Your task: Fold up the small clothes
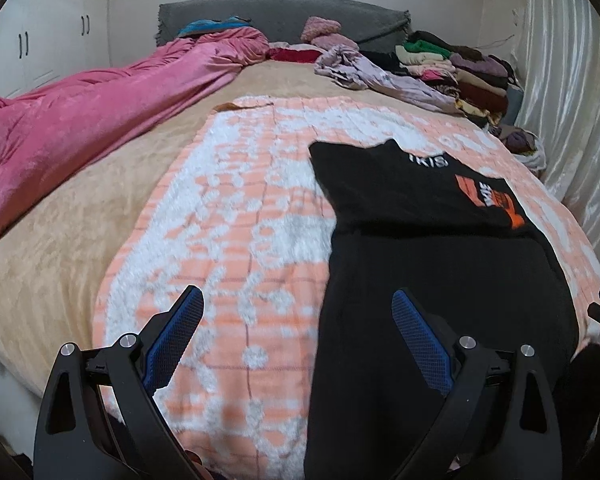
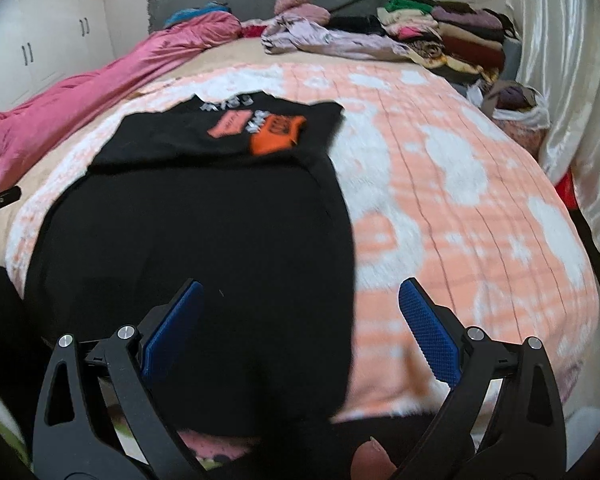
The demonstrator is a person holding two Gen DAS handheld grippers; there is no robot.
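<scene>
A black shirt (image 1: 440,264) (image 2: 204,240) lies flat on the orange-and-white blanket (image 1: 236,208) (image 2: 440,200). Its far part is folded over on top, showing white lettering and an orange print (image 1: 490,200) (image 2: 274,136); the letters are too blurred to read fully. The near part is plain black and reaches the bed's near edge. In the left wrist view it lies to the right; in the right wrist view, to the left.

Left claw (image 1: 296,336) spread wide and empty, right claw (image 2: 300,330) likewise spread, both hovering level
</scene>
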